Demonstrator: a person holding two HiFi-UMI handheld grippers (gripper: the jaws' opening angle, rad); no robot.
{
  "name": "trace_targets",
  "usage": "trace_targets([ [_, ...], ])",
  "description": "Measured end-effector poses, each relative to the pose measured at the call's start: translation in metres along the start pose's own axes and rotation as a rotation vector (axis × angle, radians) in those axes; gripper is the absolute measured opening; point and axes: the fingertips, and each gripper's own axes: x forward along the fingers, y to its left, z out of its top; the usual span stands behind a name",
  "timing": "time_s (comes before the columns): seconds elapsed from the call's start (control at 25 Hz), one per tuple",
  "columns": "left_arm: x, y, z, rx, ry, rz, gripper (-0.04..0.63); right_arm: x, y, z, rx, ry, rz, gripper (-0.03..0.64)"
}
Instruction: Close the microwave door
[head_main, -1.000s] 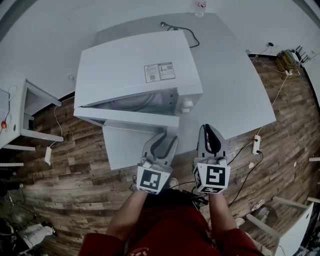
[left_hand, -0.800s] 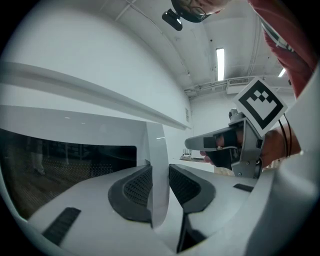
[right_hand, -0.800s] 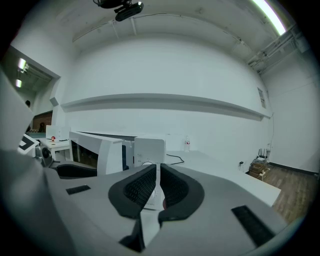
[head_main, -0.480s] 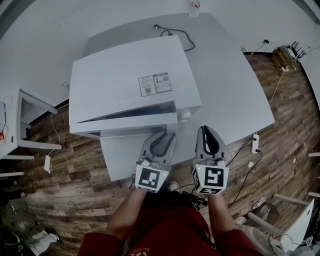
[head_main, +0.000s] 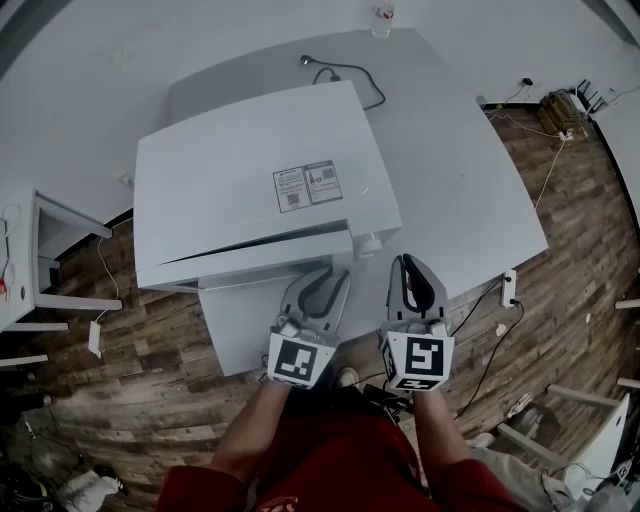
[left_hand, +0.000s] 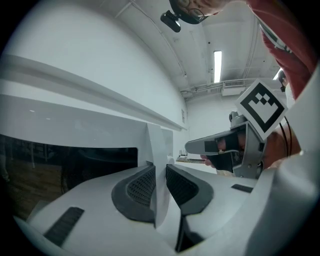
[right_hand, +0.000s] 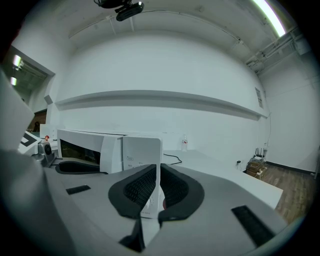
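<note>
The white microwave (head_main: 250, 180) stands on a grey table (head_main: 470, 180). Its door (head_main: 260, 262) is almost shut, with only a thin dark slit along the top. My left gripper (head_main: 328, 275) is at the door's front near its free right end. Its jaws are closing. In the left gripper view the gripper (left_hand: 160, 172) has a narrow gap, and the door's white edge (left_hand: 159, 145) shows in it. The dark door window (left_hand: 65, 165) lies to the left. My right gripper (head_main: 412, 265) hovers over the table right of the microwave, shut (right_hand: 159, 175) and empty, facing the control panel (right_hand: 142, 147).
A black cable (head_main: 340, 72) runs behind the microwave, and a small bottle (head_main: 380, 12) stands at the table's far edge. White furniture (head_main: 50, 260) stands on the wooden floor at left. A power strip (head_main: 505, 288) lies on the floor at right.
The door has swung from a wide wedge-shaped gap to a thin slit. My left gripper followed it toward the microwave, and the right gripper moved forward beside it.
</note>
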Motion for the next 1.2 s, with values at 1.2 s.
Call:
trace_targets([
  [1.2, 0.006, 0.016, -0.003, -0.013, 0.043, 0.018, 0.077, -0.012, 0.006, 0.011, -0.02, -0.014, -0.026, 0.046],
])
